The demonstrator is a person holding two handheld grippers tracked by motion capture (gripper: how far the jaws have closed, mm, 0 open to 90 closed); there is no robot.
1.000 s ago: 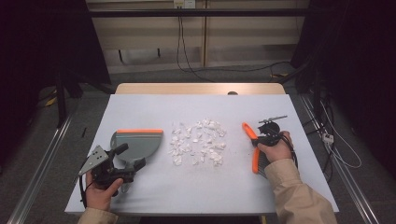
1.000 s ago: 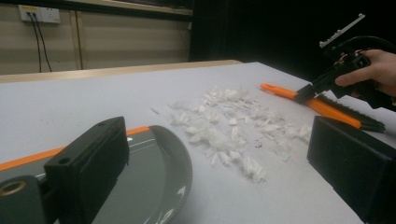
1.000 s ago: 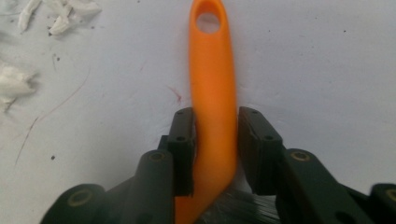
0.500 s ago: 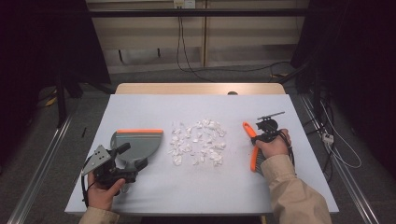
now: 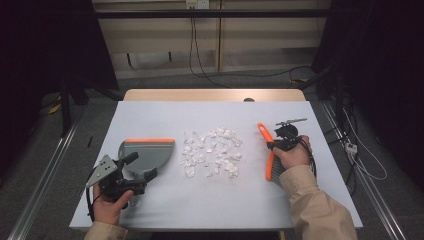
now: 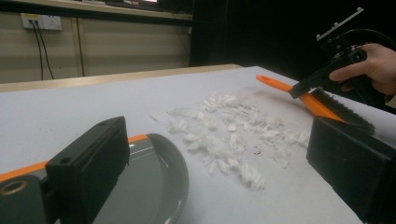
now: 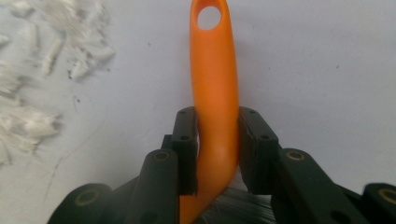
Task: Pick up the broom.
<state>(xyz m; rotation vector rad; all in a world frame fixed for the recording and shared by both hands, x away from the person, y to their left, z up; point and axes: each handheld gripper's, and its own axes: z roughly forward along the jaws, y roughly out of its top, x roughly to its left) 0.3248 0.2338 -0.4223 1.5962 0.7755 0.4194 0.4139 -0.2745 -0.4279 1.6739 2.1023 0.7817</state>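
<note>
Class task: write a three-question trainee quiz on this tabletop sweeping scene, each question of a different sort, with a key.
1. True or false: the right claw is shut on the brush handle.
2. What lies between the dustpan and the brush?
A. white scraps
B. coins
C. a cup
3. Fill in: the left claw's jaws stand ____, above the dustpan.

Key:
1. True.
2. A: the white scraps lie in a loose pile.
3. Open.
</note>
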